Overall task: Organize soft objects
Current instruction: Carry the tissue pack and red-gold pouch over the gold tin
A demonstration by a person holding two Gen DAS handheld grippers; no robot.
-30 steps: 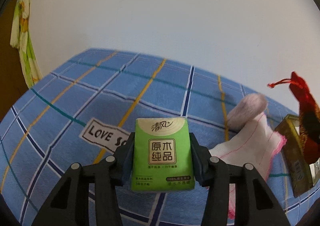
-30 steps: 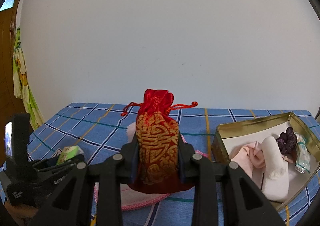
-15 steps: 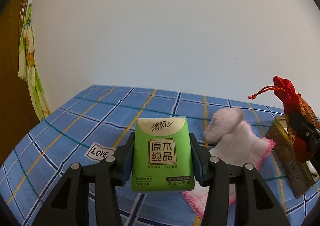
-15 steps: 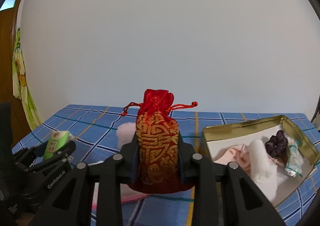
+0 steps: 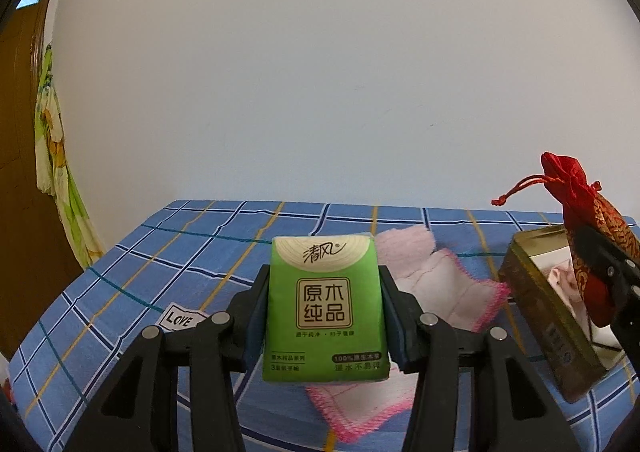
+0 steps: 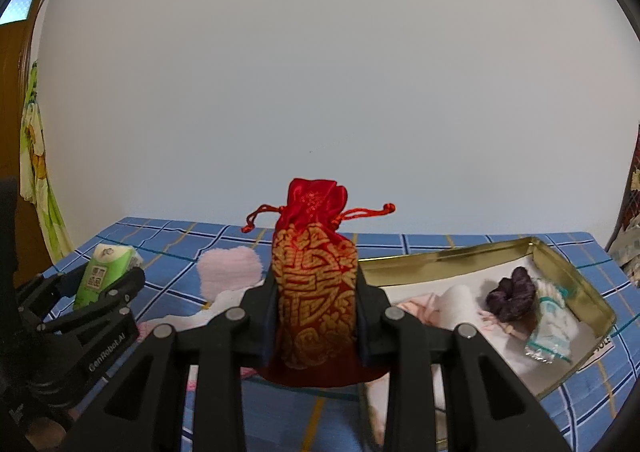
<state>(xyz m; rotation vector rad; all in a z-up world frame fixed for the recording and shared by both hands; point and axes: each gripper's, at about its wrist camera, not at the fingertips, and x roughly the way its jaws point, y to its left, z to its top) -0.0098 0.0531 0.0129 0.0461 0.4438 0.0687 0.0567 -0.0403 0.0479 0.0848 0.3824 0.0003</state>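
Tissue pack [image 5: 326,308] sits clamped upright in your left gripper [image 5: 325,316] above the pink cloth [image 5: 440,284] on the bed [image 5: 160,272]; your right gripper [image 6: 316,316] clamps the red pouch [image 6: 316,284] beside the open tin [image 6: 572,276].

Tin [image 6: 568,272] on checked cloth [image 5: 192,252], right of towel [image 5: 440,284].
Inside tin: scrunchie [image 6: 514,294], rolled cloth [image 6: 456,302], packet [image 6: 550,322]. Tissue pack [image 5: 326,308] left of pouch [image 6: 314,292], above cloth.

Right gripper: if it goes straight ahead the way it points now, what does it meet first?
Probably the gold tin, near its left end. The right gripper, shut on the red pouch, points slightly down at it; depth is unclear.
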